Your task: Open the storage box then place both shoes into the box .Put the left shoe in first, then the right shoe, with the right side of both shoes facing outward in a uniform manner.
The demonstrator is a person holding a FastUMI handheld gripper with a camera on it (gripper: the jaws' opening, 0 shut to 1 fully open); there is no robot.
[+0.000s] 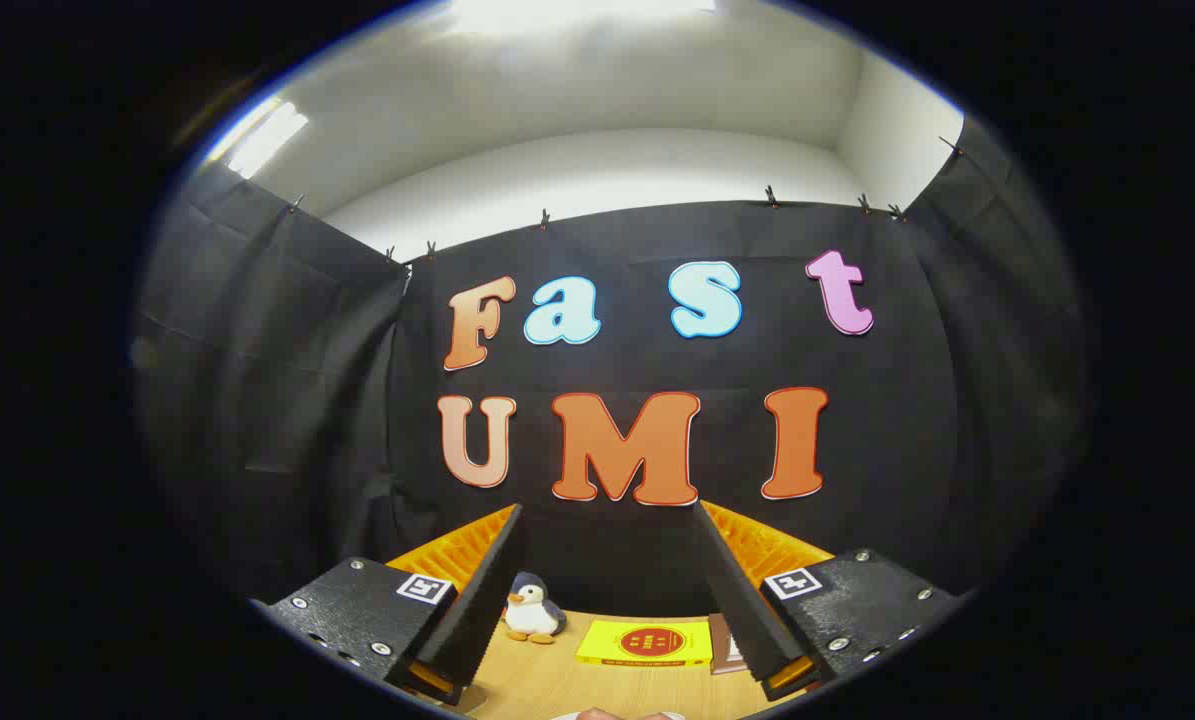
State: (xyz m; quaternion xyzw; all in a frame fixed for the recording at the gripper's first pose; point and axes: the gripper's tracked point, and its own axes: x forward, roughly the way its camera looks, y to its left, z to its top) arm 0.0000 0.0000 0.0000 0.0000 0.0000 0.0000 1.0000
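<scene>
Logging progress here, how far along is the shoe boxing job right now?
Nothing looks done yet. The gripper is open and holds nothing; between its fingers lie a small plush penguin and a flat yellow box on the wooden table. Opening the box and both shoes remain.

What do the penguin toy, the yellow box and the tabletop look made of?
Between the open fingers of the hand-held gripper:
Penguin toy: likely plush, soft fuzzy outline.
Yellow box: probably printed card, flat matte faces, sharp edges.
Tabletop: wood or wood-look laminate, pale grain lines.
</scene>
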